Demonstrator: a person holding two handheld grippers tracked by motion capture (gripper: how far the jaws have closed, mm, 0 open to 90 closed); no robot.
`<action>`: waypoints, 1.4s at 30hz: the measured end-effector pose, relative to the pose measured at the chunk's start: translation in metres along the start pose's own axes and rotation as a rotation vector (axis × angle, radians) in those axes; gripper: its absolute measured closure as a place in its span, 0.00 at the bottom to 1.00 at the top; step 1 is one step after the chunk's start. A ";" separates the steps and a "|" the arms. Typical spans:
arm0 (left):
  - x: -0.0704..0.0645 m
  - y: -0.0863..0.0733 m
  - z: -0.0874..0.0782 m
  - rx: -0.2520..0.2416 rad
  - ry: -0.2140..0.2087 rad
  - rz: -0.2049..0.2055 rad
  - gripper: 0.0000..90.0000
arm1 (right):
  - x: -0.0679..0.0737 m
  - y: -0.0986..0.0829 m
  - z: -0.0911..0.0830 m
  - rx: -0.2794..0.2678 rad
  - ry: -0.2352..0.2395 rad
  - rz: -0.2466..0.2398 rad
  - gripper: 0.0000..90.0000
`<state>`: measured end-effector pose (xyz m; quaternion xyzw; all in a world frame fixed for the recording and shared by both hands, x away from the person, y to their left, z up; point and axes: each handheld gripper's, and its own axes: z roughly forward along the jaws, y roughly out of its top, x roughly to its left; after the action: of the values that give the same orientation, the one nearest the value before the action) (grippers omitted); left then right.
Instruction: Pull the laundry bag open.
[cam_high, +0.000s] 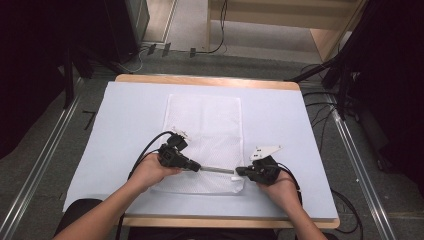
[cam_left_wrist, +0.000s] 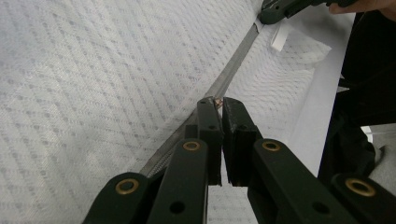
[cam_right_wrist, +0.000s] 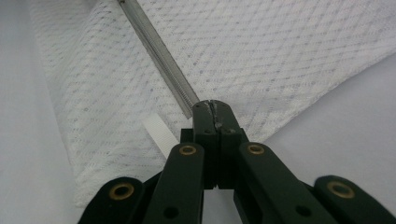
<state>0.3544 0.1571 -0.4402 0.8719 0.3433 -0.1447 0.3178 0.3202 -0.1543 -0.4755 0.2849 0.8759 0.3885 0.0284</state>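
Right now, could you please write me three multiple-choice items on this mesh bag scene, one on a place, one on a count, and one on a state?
1. Where does the zipper run on the white mesh bag?
A. along its far edge
B. across its near end, between the two grippers
C. down its left side

2. How many mesh bags lie on the table?
A. one
B. two
C. three

3. How do the right gripper's jaws stand?
A. wide open above the bag
B. shut on the zipper's end
C. open around a cup

Answers:
1 B, the zipper spans from the left gripper to the right gripper.
2 A, the high view shows a single bag.
3 B, the right gripper view shows them pressed together where the zipper ends.
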 end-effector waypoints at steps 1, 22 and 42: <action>0.000 0.000 -0.001 0.002 0.004 0.006 0.98 | 0.000 0.000 0.000 0.000 -0.001 0.000 1.00; 0.010 -0.013 -0.019 -0.024 -0.019 -0.048 0.98 | 0.000 0.001 0.001 0.005 0.002 -0.001 1.00; 0.027 -0.027 -0.044 -0.043 -0.022 -0.068 0.98 | -0.002 0.001 0.001 -0.001 0.015 0.002 1.00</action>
<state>0.3562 0.2149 -0.4317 0.8510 0.3723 -0.1576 0.3352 0.3222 -0.1540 -0.4760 0.2830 0.8755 0.3910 0.0216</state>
